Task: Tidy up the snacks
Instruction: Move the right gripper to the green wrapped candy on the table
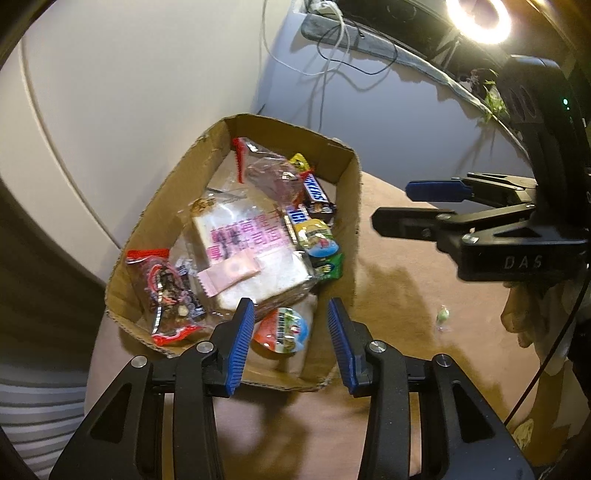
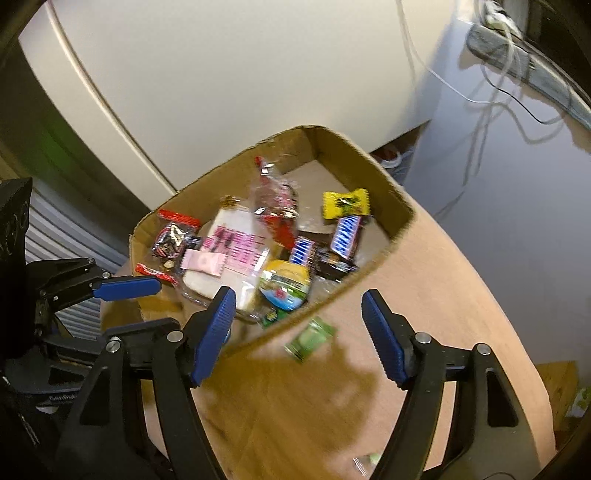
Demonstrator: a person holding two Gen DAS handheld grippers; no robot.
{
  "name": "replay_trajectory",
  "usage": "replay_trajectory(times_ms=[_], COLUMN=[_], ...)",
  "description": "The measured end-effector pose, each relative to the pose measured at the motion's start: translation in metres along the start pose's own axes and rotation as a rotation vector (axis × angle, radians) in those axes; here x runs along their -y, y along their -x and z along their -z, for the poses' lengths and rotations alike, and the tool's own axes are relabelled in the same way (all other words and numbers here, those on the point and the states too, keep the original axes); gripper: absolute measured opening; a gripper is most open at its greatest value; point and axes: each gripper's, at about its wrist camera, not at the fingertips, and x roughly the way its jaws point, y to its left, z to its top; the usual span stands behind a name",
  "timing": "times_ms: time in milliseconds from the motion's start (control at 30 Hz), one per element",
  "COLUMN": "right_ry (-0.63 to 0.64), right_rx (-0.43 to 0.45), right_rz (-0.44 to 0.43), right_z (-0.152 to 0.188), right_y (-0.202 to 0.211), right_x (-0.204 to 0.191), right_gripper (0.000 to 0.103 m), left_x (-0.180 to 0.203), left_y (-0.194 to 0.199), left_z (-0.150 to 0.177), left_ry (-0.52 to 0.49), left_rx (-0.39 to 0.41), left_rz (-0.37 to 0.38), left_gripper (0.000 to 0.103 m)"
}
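Observation:
A cardboard box (image 1: pixel 349 192) (image 2: pixel 369 155) stands on the brown table and holds several snacks: a bread pack with pink print (image 1: pixel 255 254) (image 2: pixel 236 251), Snickers bars (image 1: pixel 316 192) (image 2: pixel 345 232), a yellow candy (image 2: pixel 345 203), jelly cups (image 1: pixel 282 330) (image 2: pixel 284 284) and red-edged packets (image 1: pixel 162 291). My left gripper (image 1: pixel 291 343) is open and empty over the box's near edge. My right gripper (image 2: pixel 299 332) is open and empty; a blurred green candy (image 2: pixel 310 338) shows between its fingers, outside the box wall. The right gripper also shows in the left wrist view (image 1: pixel 391 205).
A small green candy (image 1: pixel 442 315) lies on the table (image 1: pixel 406 369) right of the box; another wrapped piece (image 2: pixel 367 459) lies near the front. A white wall panel, dangling cables (image 1: pixel 332 55) and a bright ring lamp (image 1: pixel 480 16) are behind.

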Motion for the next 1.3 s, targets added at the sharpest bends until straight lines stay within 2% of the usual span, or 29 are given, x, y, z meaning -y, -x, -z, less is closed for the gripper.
replay_trajectory(times_ms=[367, 567, 700, 800, 900, 1000, 1300], right_ry=[-0.169, -0.206, -0.154, -0.077, 0.019, 0.107, 0.262], right_rx=[0.026, 0.013, 0.005, -0.006, -0.035, -0.068, -0.127], right_rz=[0.074, 0.096, 0.063, 0.016, -0.025, -0.07, -0.102], right_z=[0.05, 0.071, 0.069, 0.061, 0.051, 0.045, 0.04], right_y=[0.037, 0.039, 0.03, 0.015, -0.006, -0.029, -0.074], right_x=[0.066, 0.09, 0.085, 0.067, 0.045, 0.026, 0.007], right_gripper=[0.073, 0.073, 0.073, 0.073, 0.063, 0.061, 0.059], left_x=[0.036, 0.05, 0.052, 0.048, 0.041, 0.034, 0.015], left_y=[-0.006, -0.007, -0.003, 0.001, 0.005, 0.008, 0.008], left_z=[0.003, 0.012, 0.023, 0.029, 0.034, 0.038, 0.049], left_ry=[-0.075, -0.092, -0.081, -0.055, -0.026, -0.001, 0.06], left_rx=[-0.014, -0.028, -0.041, -0.05, -0.056, -0.057, -0.086], left_rz=[0.046, 0.056, 0.058, 0.057, 0.052, 0.046, 0.016], left_gripper=[0.04, 0.04, 0.04, 0.04, 0.04, 0.04, 0.04])
